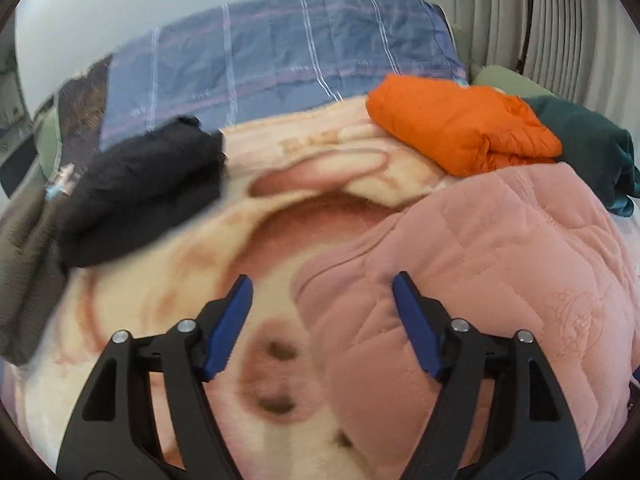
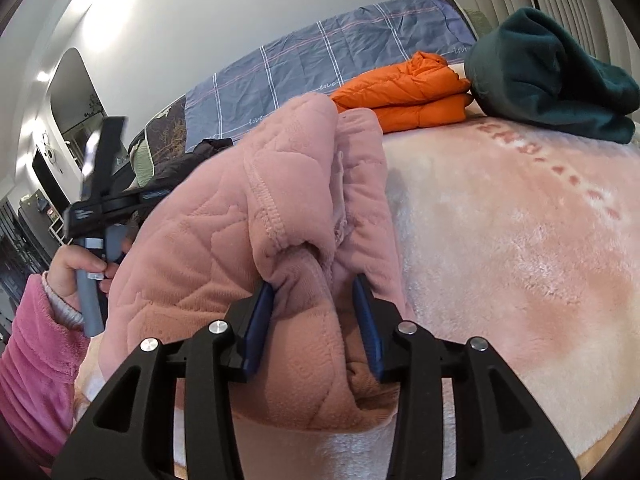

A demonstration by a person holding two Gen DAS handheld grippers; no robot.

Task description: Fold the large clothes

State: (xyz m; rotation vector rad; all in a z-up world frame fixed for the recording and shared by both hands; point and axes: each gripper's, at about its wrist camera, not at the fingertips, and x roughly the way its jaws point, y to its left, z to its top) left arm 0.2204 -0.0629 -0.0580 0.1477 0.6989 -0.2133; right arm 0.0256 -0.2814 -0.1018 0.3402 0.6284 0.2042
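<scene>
Fingers of the right gripper [image 2: 314,284] pinch a bunched fold of the pink quilted jacket [image 2: 224,216]; left gripper [image 1: 322,280] hangs wide open, empty, over the fleece blanket [image 1: 168,300].

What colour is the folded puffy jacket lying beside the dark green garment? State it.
Bright orange. The folded jacket shows best in the right wrist view.

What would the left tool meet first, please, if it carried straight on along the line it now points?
Probably the left edge of the pink quilted garment, lying just ahead of the open left tool on the plush blanket. Depth is unclear, so the blanket beside that edge might come first.
</scene>
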